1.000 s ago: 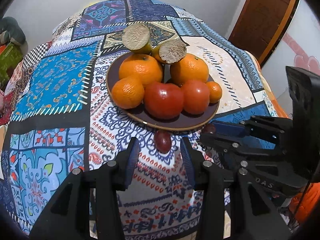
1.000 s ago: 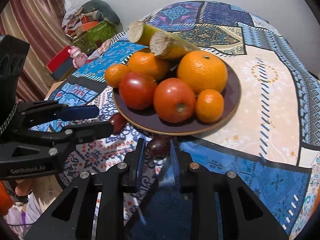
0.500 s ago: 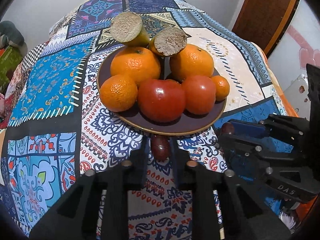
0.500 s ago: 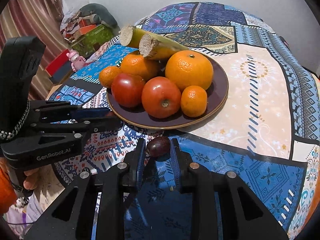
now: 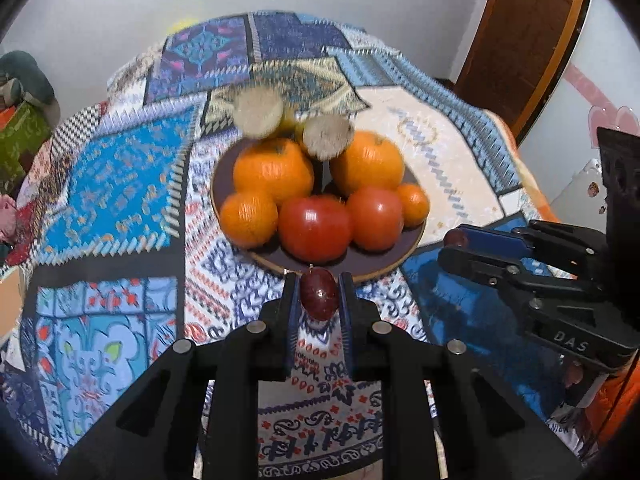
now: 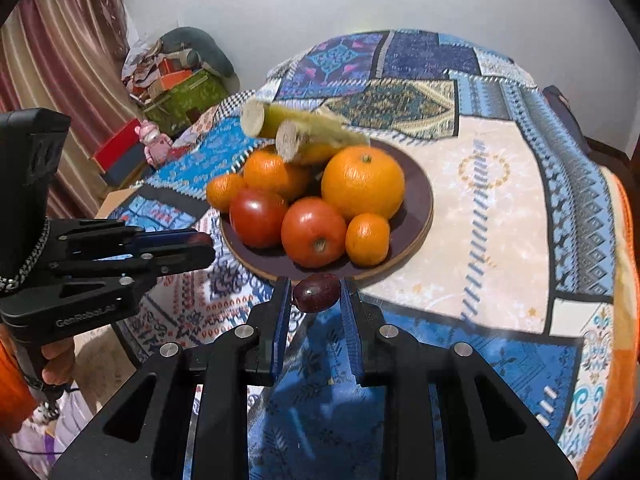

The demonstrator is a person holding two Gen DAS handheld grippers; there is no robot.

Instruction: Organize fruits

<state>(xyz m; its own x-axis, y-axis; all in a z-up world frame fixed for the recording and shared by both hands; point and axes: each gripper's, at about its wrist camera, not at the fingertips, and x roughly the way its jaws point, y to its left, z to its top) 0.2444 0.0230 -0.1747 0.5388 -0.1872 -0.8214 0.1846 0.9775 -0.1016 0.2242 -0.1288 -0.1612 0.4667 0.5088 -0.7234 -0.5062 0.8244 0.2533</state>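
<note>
A dark plate (image 5: pixel 404 254) (image 6: pixel 420 200) on the patterned tablecloth holds oranges (image 5: pixel 274 172), tomatoes (image 5: pixel 316 228) and two sugarcane pieces (image 5: pixel 328 142). My left gripper (image 5: pixel 319 294) is shut on a dark red grape (image 5: pixel 319 293), held above the cloth just in front of the plate's near rim. My right gripper (image 6: pixel 316 294) is shut on another dark grape (image 6: pixel 317 292), also lifted near the plate's rim. Each gripper shows in the other's view: the right one (image 5: pixel 454 246) at right, the left one (image 6: pixel 200 246) at left.
The table is round, draped in a patchwork cloth (image 6: pixel 500 208) that falls off at the edges. A brown door (image 5: pixel 520 40) stands at the back right. Boxes and clutter (image 6: pixel 180 88) sit on the floor at left by a curtain.
My left gripper closed on the grape that lay in front of the plate and lifted it. My right gripper rose and drew back with its grape still held.
</note>
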